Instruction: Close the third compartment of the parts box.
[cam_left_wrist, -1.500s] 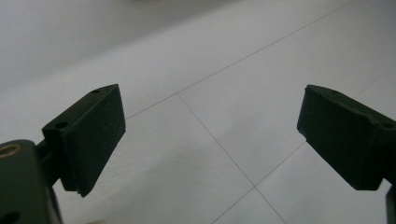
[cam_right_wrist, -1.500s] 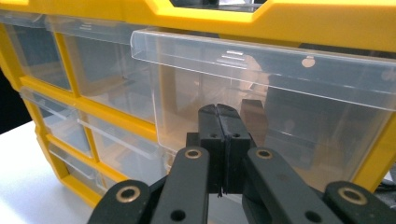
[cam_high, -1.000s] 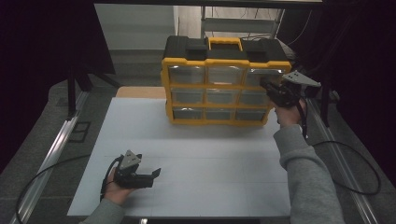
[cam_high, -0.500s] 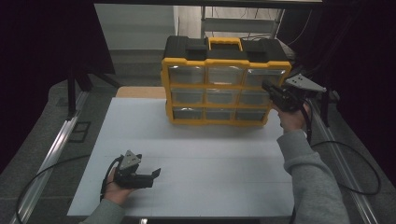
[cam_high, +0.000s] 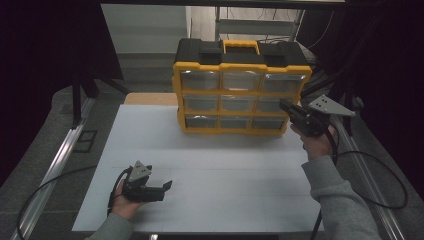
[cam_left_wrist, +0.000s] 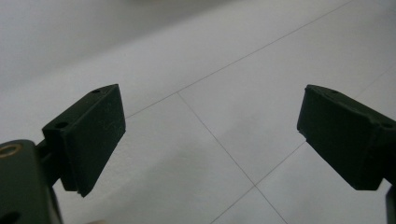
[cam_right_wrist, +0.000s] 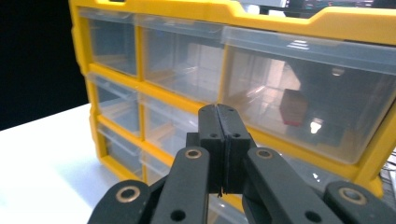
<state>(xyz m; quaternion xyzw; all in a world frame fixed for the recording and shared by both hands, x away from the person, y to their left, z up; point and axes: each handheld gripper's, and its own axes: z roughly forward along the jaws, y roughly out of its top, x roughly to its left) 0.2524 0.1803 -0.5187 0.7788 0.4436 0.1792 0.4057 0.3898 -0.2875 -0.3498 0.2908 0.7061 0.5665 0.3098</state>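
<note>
A drawer cabinet (cam_high: 235, 95) stands upright at the far edge of the white worktop (cam_high: 225, 170). It has a yellow moulded plastic frame, a black top with a yellow carry handle (cam_high: 240, 46), and three rows of three clear, glossy rectangular drawers. In the right gripper view, a small dark red block (cam_right_wrist: 293, 107) is visible through the transparent front of the upper right drawer (cam_right_wrist: 308, 102).

The right gripper (cam_high: 286, 106) is held level at the cabinet's right end, at the height of the middle row. Its flat, matte black fingers (cam_right_wrist: 208, 122) are pressed together with nothing between them.

The left gripper (cam_high: 167, 186) rests low over the near left part of the worktop, well apart from the cabinet. Its blocky rectangular fingers (cam_left_wrist: 93, 135) stand wide apart over the smooth surface, which is marked by thin seam lines.
</note>
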